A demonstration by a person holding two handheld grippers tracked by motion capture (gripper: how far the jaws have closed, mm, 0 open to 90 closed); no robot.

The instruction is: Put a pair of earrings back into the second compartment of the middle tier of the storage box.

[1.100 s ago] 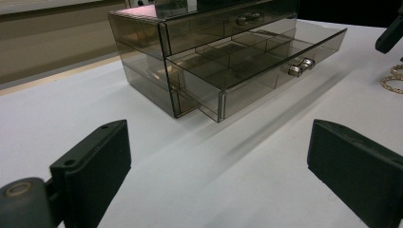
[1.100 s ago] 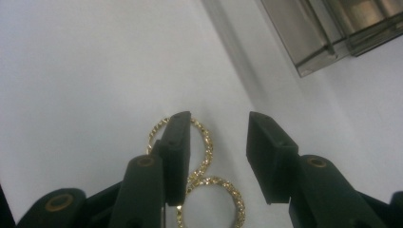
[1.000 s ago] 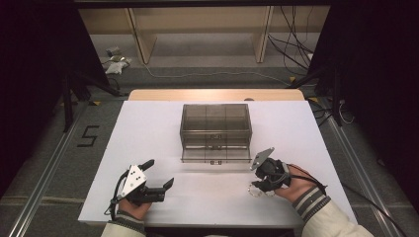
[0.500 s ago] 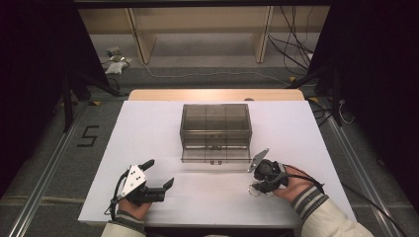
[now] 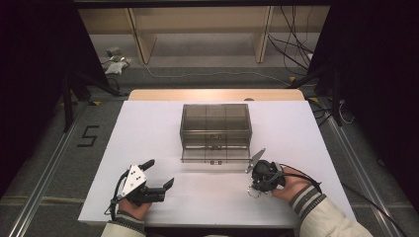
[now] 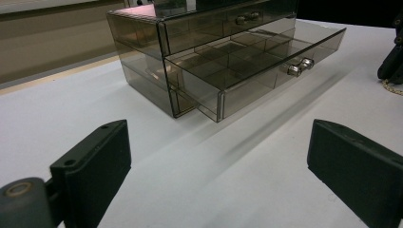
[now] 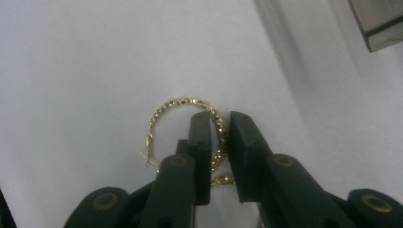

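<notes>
Beyond the white table (image 5: 148, 128) — grey floor, taped "5" (image 5: 88, 136), loose cables (image 5: 296, 59).

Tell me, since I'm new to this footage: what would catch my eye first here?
The smoky see-through drawer box at the middle of the white table, its lower drawer pulled out toward the person. Next, near the table's front right, the right gripper with its jaws nearly closed around the rim of a gold hoop earring lying flat. The left gripper sits wide open at front left.

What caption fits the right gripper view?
Right gripper jaws pinching a gold chain hoop lying on the white table.
</notes>
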